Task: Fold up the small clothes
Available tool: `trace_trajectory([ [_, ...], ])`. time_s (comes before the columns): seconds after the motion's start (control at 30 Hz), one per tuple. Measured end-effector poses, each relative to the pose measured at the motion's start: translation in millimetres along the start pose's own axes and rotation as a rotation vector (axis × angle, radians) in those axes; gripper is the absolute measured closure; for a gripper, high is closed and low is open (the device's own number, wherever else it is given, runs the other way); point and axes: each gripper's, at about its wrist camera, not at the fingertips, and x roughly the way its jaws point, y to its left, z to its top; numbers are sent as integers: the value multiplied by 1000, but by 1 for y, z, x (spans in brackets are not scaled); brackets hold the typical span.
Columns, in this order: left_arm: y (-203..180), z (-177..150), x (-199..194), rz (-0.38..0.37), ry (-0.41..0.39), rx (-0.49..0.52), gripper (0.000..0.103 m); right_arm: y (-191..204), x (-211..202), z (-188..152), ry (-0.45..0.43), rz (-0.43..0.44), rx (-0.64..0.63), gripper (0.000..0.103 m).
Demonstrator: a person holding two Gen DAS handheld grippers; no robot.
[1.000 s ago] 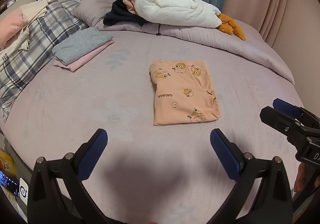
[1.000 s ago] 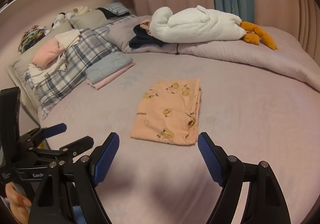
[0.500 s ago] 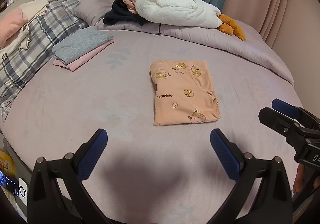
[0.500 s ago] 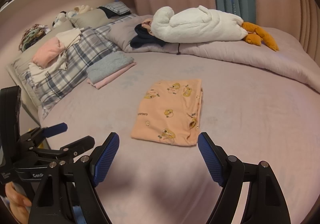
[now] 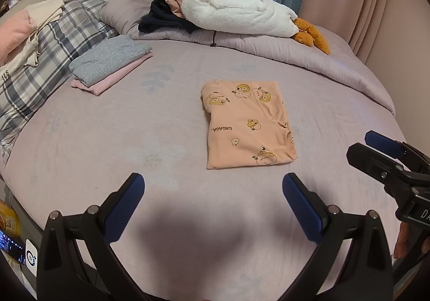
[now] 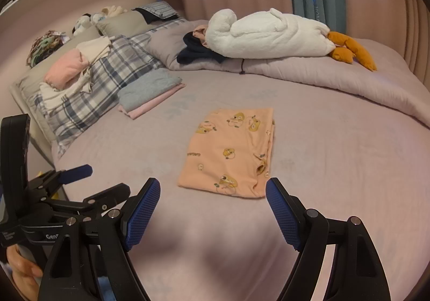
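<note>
A small peach garment with cartoon prints (image 5: 248, 123) lies folded into a flat rectangle in the middle of the lilac bed; it also shows in the right wrist view (image 6: 231, 156). My left gripper (image 5: 212, 193) is open and empty, held above the bed in front of the garment's near edge. My right gripper (image 6: 212, 201) is open and empty, also just short of the near edge. Each gripper shows in the other's view, the right one (image 5: 381, 153) at the right and the left one (image 6: 80, 180) at the left.
A folded grey and pink stack (image 5: 110, 64) lies at the left of the bed. A plaid pillow (image 5: 53, 40) with loose clothes, a white goose plush (image 5: 236, 13) on a rolled duvet, and dark clothes (image 5: 164, 18) lie at the back. The bed edge runs at the left.
Both grippers have drifted slightly; the garment has not moved and both grippers stay open.
</note>
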Motion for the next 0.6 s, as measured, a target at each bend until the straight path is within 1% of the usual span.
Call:
trace_trajectory([
  [0.27,0,-1,1,3,-10,-3,0,0,3,1,10,5,-6,22],
  [0.6,4,-1,3,14,7,-22,0,-1,4,2,14,6,-8,22],
])
